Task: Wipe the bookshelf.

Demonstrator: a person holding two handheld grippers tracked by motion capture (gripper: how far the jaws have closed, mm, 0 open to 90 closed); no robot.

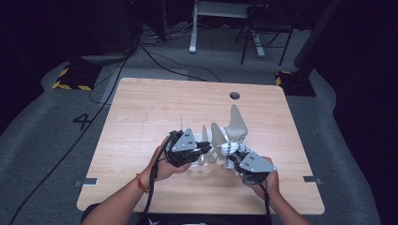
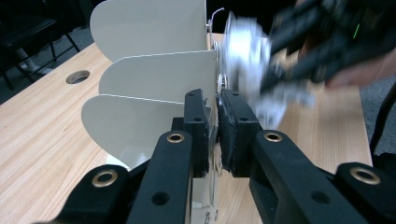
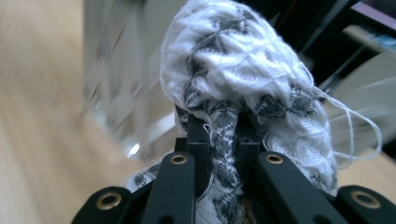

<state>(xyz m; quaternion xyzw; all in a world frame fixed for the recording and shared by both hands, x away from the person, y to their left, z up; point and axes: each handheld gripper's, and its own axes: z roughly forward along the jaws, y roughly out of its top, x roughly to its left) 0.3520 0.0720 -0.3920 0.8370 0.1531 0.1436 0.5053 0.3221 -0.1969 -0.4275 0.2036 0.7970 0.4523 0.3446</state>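
A rack with white curved fins (image 1: 236, 123) on a clear base stands on the wooden table (image 1: 155, 108), right of centre. My left gripper (image 1: 206, 150) comes in from the left, and in the left gripper view (image 2: 218, 100) it is shut on a thin clear panel at the end of the fins (image 2: 159, 79). My right gripper (image 1: 232, 158) is shut on a bunched white-and-grey cloth (image 3: 238, 60), which bulges above its jaws (image 3: 223, 123). The cloth (image 2: 247, 51) is held against the rack's side, blurred, just beyond the left jaws.
A round cable hole (image 1: 234, 95) sits near the table's far edge. Beyond the table are a dark chair (image 1: 265, 23), a desk leg and cables on the grey floor. Bare wood lies left of the rack and behind it.
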